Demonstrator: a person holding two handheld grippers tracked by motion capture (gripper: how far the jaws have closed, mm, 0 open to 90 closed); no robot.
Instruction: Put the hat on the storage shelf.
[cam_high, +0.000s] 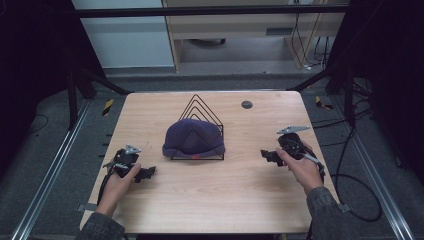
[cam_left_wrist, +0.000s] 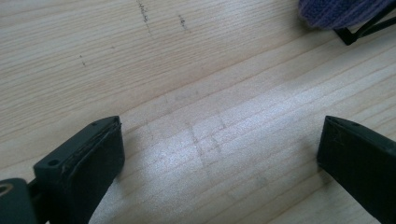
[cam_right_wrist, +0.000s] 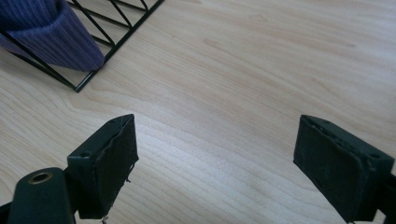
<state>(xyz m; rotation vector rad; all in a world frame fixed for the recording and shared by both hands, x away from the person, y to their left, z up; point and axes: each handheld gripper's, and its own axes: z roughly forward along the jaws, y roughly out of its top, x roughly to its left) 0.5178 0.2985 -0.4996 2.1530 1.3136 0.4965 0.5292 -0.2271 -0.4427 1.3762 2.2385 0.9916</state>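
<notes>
both sets of black fingers stood wide apart over bare wood, nothing between them: the left gripper (cam_high: 145, 173) and the right gripper (cam_high: 266, 155) flanked the ribbed, soft purple knit beanie (cam_high: 193, 138), which sat draped on the thin black triangular wire rack (cam_high: 200, 107) mid-counter (cam_high: 210, 200). the knit, probably loosely seated, could snag a wire and drag the light rack if pulled unevenly.

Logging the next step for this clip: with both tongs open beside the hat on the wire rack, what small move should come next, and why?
Probably bring the right tongs in toward the purple hat. The hat sits draped over the black wire rack at the table's middle. Both the right and left tongs stand open, empty, and apart from it on either side, so nothing is gripped yet.
</notes>
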